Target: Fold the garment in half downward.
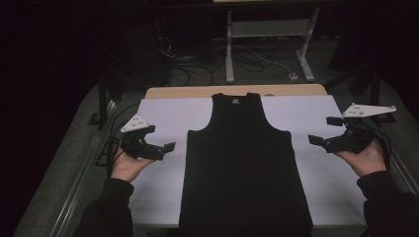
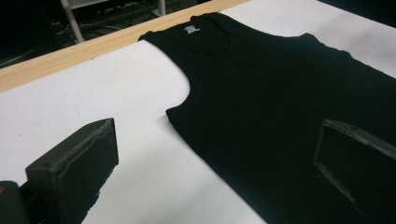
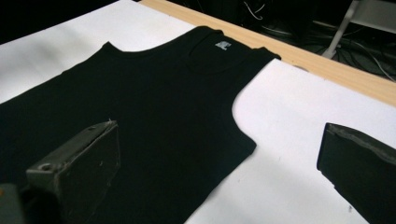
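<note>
A: High view: where is the black tank top [image 1: 244, 168]?

B: Flat at the frame's centre on the white tabletop [image 1: 168, 116]; left tongs [image 1: 164, 149] and right tongs [image 1: 323, 132] flank it, both agape and empty.

A: Left gripper view?

B: The armhole curve [image 2: 180, 100] sits mid-frame: soft, light, limp cloth, I judge.

A: Right gripper view?

B: Pinch the strap [image 3: 254, 58] at upper centre, or the hem
</note>
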`<state>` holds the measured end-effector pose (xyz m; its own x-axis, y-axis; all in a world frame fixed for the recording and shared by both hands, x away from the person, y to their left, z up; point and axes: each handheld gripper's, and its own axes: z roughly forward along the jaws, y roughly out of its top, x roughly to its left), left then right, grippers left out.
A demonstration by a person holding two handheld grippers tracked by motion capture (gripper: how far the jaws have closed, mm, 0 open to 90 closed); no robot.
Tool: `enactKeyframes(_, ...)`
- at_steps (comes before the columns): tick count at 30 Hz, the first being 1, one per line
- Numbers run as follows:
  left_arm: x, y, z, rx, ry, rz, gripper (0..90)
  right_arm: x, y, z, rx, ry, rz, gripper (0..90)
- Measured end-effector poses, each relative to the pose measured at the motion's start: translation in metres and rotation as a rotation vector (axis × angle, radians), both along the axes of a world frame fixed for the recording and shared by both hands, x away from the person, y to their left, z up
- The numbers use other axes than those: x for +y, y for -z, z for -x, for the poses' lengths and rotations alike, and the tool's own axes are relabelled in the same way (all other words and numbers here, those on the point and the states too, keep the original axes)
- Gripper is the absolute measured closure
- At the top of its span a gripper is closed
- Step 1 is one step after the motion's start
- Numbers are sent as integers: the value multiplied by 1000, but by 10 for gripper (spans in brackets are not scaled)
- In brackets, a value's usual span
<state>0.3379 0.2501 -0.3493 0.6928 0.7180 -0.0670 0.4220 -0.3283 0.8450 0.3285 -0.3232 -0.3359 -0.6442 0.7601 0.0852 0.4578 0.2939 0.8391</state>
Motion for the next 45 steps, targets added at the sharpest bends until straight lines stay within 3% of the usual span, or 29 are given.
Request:
enactKeyframes(6,-1,-2,-13,14,-5,-30,0,1,-6,-9,7,-3,-11,0)
enactKeyframes(20,-9,-13,-35,17,3,-40,0,6,-14,-33,22,-9,-21,0)
enactKeyframes(31,-18,-8,-55,40,20,-50,0,6,-1,-52,54,9,-41,0)
enactKeyframes(40,-19,3,-67,63,13,-40,0,5,6,-61,54,13,-54,0)
enactKeyframes(45,-18,8,-71,75,0,-25,0,6,11,-68,60,9,-85,0)
